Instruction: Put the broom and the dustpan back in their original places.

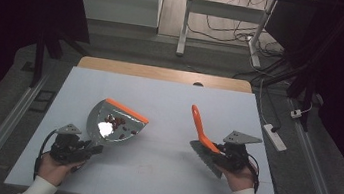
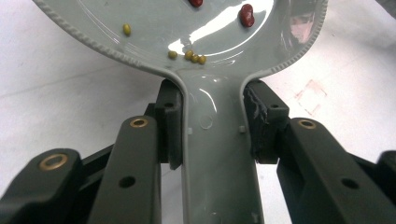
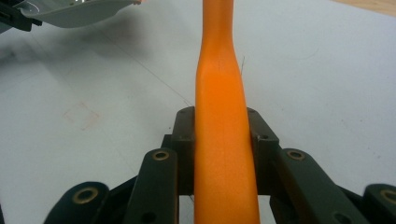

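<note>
So it looks like the sweeping part is pretty much done: your dustpan already has beans sitting in it, a few red ones and some small yellow ones that you can see up close in the left gripper view, and I can't spot any loose ones on the table around the pan, though tiny ones would be hard to make out from up high. What's left, I'd guess, is dumping the pan somewhere or just setting both tools down. Your left gripper is pinching the pan's grey handle, pads pressed on both sides of it right where the handle widens into the scoop, so the pan sticks out straight ahead of the jaws with its orange lip on the far side. Your right gripper is clamped on the orange brush, jaws squeezed against the handle, which runs up and away from the claw while the grey bristle end hangs just on your side of it. The brush sits well to the right of the pan, not touching it, so nothing's being swept right now
</note>
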Action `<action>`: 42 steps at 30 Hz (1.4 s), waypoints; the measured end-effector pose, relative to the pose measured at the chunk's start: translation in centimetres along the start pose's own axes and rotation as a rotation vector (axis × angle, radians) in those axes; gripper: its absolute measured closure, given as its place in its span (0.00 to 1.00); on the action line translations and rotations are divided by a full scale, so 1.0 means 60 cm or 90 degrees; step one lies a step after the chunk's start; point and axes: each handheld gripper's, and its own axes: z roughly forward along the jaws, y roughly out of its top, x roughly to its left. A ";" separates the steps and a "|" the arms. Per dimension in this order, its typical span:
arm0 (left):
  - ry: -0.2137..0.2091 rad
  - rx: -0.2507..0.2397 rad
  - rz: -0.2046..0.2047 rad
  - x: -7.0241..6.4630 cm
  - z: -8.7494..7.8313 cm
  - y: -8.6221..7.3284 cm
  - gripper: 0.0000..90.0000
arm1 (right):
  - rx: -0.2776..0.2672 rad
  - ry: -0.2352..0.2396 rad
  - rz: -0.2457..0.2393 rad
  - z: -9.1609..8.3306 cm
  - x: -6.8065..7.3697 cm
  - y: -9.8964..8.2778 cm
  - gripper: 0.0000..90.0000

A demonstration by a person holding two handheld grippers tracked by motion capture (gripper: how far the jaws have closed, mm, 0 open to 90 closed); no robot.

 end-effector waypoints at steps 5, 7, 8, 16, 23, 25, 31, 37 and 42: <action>0.027 0.000 -0.034 0.002 0.000 -0.006 0.69 | 0.011 0.005 0.001 -0.003 0.001 -0.004 0.78; 0.034 -0.003 -0.046 0.002 0.000 -0.008 0.69 | 0.010 0.008 0.005 -0.006 0.001 -0.005 0.78; 0.039 -0.003 -0.051 0.002 0.000 -0.009 0.69 | 0.010 0.008 0.006 -0.007 0.000 -0.005 0.78; 0.072 -0.013 -0.085 0.003 0.005 -0.014 0.69 | 0.023 0.014 0.018 -0.012 0.002 -0.013 0.78; 0.091 -0.019 -0.096 0.001 0.008 -0.014 0.69 | 0.044 0.031 0.036 -0.005 0.001 -0.018 0.78; 0.091 -0.015 -0.101 0.003 0.011 -0.014 0.69 | 0.053 0.030 0.046 -0.001 -0.003 -0.021 0.78; 0.098 -0.003 -0.119 0.014 0.022 -0.016 0.69 | 0.075 0.025 0.080 0.008 -0.017 -0.033 0.78; 0.107 0.006 -0.125 0.018 0.029 -0.016 0.69 | 0.091 0.014 0.091 0.017 -0.027 -0.038 0.78; 0.114 0.014 -0.129 0.021 0.035 -0.014 0.69 | 0.093 0.001 0.105 0.019 -0.035 -0.039 0.78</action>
